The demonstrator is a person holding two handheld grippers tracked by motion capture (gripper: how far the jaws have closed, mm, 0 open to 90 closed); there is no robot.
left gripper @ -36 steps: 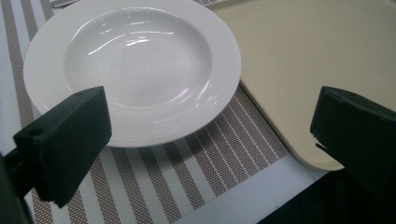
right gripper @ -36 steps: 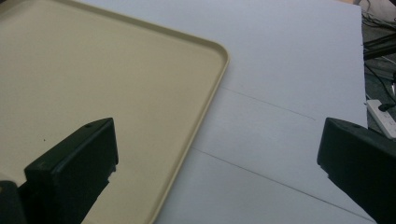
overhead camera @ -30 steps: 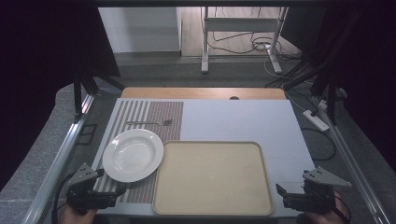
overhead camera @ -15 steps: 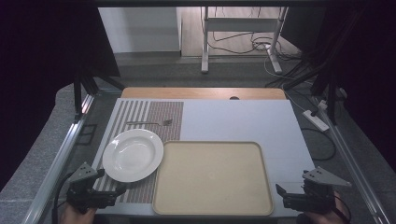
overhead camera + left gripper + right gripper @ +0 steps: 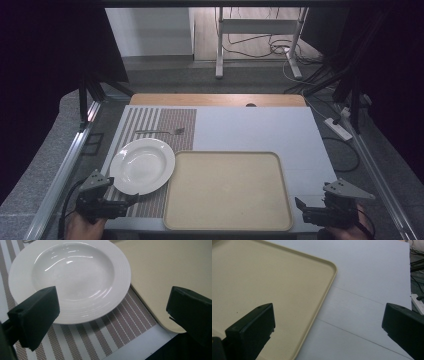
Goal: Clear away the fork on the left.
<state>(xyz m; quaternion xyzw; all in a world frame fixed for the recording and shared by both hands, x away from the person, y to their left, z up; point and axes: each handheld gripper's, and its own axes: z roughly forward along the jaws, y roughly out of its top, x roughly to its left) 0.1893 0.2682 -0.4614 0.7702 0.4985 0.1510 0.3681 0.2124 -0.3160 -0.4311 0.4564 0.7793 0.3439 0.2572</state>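
A white deep plate (image 5: 142, 165) rests on a striped placemat (image 5: 165, 120) at the table's left. A fork (image 5: 160, 131) lies on the mat behind it. Beside the plate lies an empty beige tray (image 5: 227, 190). My left gripper (image 5: 125, 205) hovers at the near left corner, open, just short of the plate's near rim. In the left gripper view the plate (image 5: 72, 277) and the tray's corner (image 5: 162, 272) lie ahead of the wide-apart jaws (image 5: 113, 312). My right gripper (image 5: 302, 211) is open by the tray's near right corner; its view shows the tray's edge (image 5: 262, 282) between the jaws (image 5: 327, 330).
The white tabletop (image 5: 260, 130) stretches behind and right of the tray, with a wooden strip (image 5: 215, 99) along its far edge. Metal frame rails (image 5: 75, 150) flank the table. Cables and a power strip (image 5: 338, 128) lie on the floor at the right.
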